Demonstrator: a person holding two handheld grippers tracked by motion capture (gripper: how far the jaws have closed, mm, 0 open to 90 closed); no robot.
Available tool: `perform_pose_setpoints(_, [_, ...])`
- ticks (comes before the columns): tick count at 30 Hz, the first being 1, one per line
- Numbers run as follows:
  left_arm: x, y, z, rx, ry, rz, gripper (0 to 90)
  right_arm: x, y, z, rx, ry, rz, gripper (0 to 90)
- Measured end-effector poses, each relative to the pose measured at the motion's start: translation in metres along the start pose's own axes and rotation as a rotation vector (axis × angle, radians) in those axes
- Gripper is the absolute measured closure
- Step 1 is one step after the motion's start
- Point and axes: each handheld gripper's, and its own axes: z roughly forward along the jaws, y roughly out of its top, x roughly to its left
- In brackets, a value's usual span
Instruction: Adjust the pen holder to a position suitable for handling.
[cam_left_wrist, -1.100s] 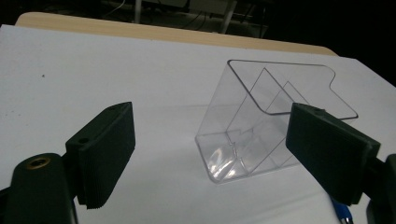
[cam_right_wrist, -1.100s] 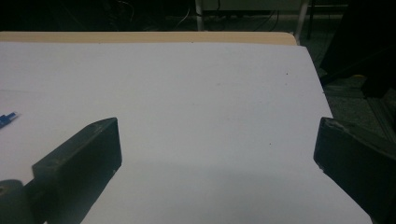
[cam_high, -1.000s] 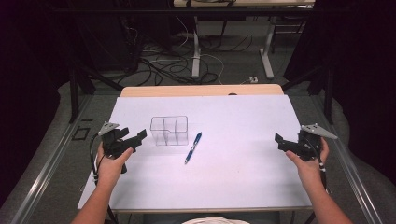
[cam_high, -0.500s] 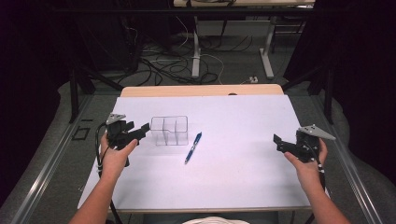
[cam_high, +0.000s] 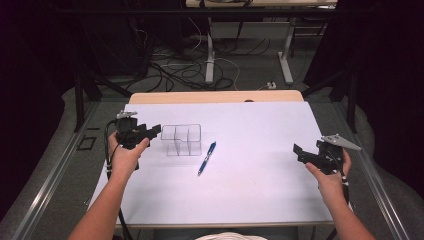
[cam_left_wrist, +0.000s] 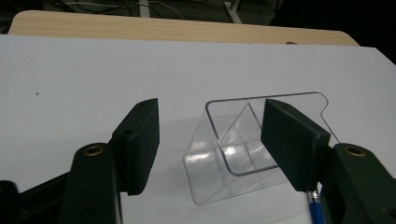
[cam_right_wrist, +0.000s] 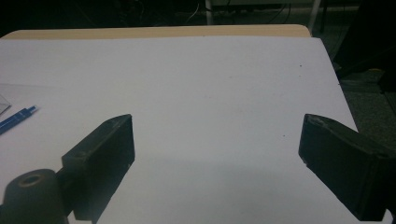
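**A:** Clear plastic divided box (cam_high: 182, 139) sits left of centre on the white surface (cam_high: 250, 195), and the left gripper (cam_high: 152, 131) has slid right up to its left end since a second ago!

**B:** Big change from the earlier look, when that gripper hung back nearer the surface's left edge. Its fingers (cam_left_wrist: 140, 140) have just been closing, too. From the left gripper view they stand about half apart, with the near corner of the box between them, and I see no pad pressing on the plastic yet.

**A:** So no grip so far. I'd call this the approach to a grasp on the box wall.

**B:** Agreed. The blue pen (cam_high: 206, 158) lies just beside the box on its right, tilted, apart from it. Untouched, same spot as before.

**A:** And the right gripper (cam_high: 301, 152)?

**B:** Parked near the right edge, well apart from everything. Its fingers (cam_right_wrist: 105, 158) stand wide apart over bare white surface, nothing between them.

**A:** The left one does the work, then. That thin clear wall looks slippery; a squeeze off centre could skid the box toward the pen.
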Motion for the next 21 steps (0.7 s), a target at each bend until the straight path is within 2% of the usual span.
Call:
perform_pose_setpoints(2, [0.000,0.002,0.001,0.001,-0.003,-0.005,38.0,0.000,0.000,0.000,0.003,0.003,0.003,10.7])
perform_pose_setpoints(4, [0.000,0.006,0.002,0.009,-0.012,-0.030,39.1,0.000,-0.001,0.002,-0.011,0.001,0.010,11.8])
perform_pose_setpoints(5, [0.000,0.008,0.002,0.031,-0.019,-0.043,40.0,-0.001,0.000,0.000,0.007,0.004,0.000,12.1])
perform_pose_setpoints(10, [-0.002,0.017,0.006,0.094,-0.023,-0.075,42.2,-0.001,-0.001,0.001,0.008,0.004,0.018,12.8])
perform_pose_setpoints(11, [-0.002,0.019,0.009,0.105,-0.015,-0.091,42.9,-0.002,-0.001,0.000,0.009,0.006,0.019,13.0])
perform_pose_setpoints(13, [-0.002,0.020,0.009,0.113,-0.011,-0.087,43.5,-0.002,-0.001,0.002,-0.006,0.006,0.016,13.4])
perform_pose_setpoints(14, [-0.002,0.021,0.011,0.121,-0.015,-0.104,44.1,-0.003,-0.001,0.002,-0.011,0.005,0.010,13.6])
perform_pose_setpoints(15, [-0.002,0.021,0.012,0.142,-0.007,-0.095,44.7,-0.003,-0.001,0.002,-0.010,0.006,0.011,13.8])
perform_pose_setpoints(18, [-0.004,0.022,0.018,0.173,0.005,-0.119,46.2,-0.003,-0.001,0.001,0.005,0.006,0.017,14.1])
perform_pose_setpoints(19, [-0.003,0.023,0.018,0.195,0.005,-0.111,46.7,-0.003,-0.001,0.001,0.006,0.007,0.018,14.1])
perform_pose_setpoints(21, [-0.004,0.022,0.020,0.188,0.018,-0.112,48.3,-0.004,-0.001,0.001,0.008,0.010,0.010,14.1])
